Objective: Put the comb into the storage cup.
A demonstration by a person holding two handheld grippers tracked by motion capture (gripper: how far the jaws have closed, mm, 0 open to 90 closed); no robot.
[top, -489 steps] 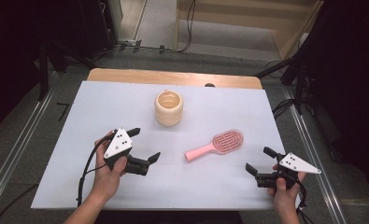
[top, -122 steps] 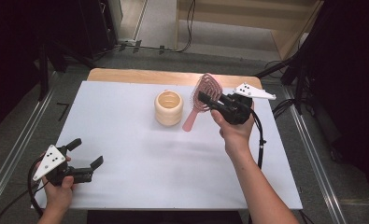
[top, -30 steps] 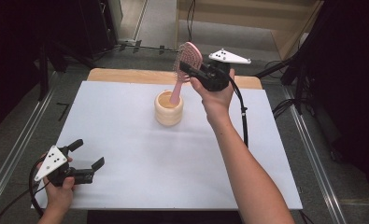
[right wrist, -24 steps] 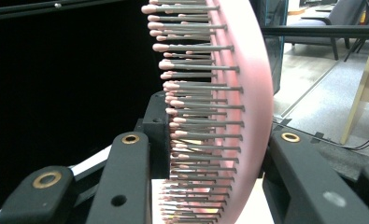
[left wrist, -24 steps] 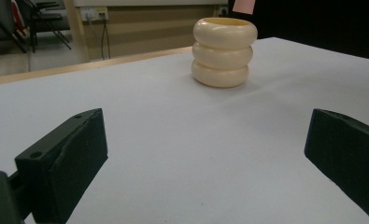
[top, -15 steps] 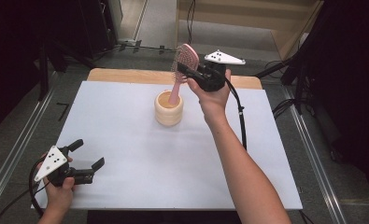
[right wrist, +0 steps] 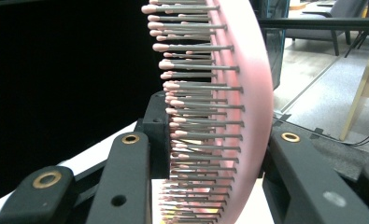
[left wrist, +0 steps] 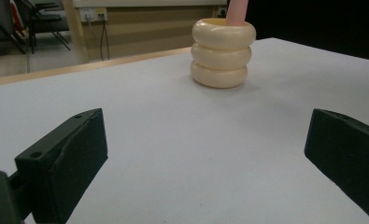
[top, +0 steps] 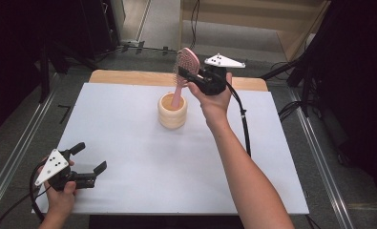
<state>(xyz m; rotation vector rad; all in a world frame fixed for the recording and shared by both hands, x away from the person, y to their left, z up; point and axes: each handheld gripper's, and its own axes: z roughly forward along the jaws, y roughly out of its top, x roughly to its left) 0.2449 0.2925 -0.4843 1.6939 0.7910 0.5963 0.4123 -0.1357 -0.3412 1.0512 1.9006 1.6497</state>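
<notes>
Resting near the bench's (top: 129,143) front-left corner, the left gripper (top: 88,164) has its fingers spread wide on nothing, as a moment ago. Toward the back edge's middle stands the cream ringed cup (top: 172,110). The pink hairbrush (top: 185,67) has dropped a little lower since half a second ago, handle now inside the cup. The right gripper (top: 195,80) pinches the brush head between its fingers, so release looks like the next step.
</notes>
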